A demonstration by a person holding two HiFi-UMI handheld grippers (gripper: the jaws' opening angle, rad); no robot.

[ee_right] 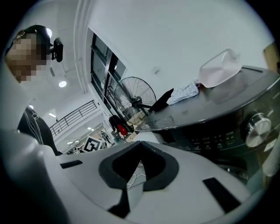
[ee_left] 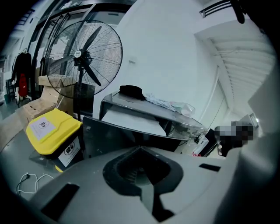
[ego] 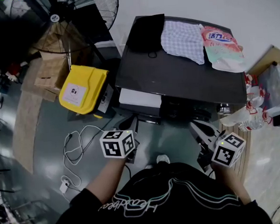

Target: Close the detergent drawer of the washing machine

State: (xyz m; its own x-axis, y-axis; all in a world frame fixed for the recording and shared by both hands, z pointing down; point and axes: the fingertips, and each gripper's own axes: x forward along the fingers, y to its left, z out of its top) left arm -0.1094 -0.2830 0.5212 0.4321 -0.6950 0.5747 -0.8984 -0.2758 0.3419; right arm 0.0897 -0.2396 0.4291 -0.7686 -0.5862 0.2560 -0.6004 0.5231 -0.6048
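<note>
Jaws on the left gripper (ee_left: 140, 151) and right gripper (ee_right: 140, 145) are pressed together with nothing between them. Just ahead of the left one, the white detergent drawer (ego: 139, 99) juts open from the washing machine (ego: 180, 76) front. Best, I judge, to set that closed tip on the middle of the drawer face and push straight in until flush.

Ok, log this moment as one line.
detergent drawer: open, untouched | left gripper: shut, empty, facing drawer front | right gripper: shut, empty, clear of washing machine
</note>
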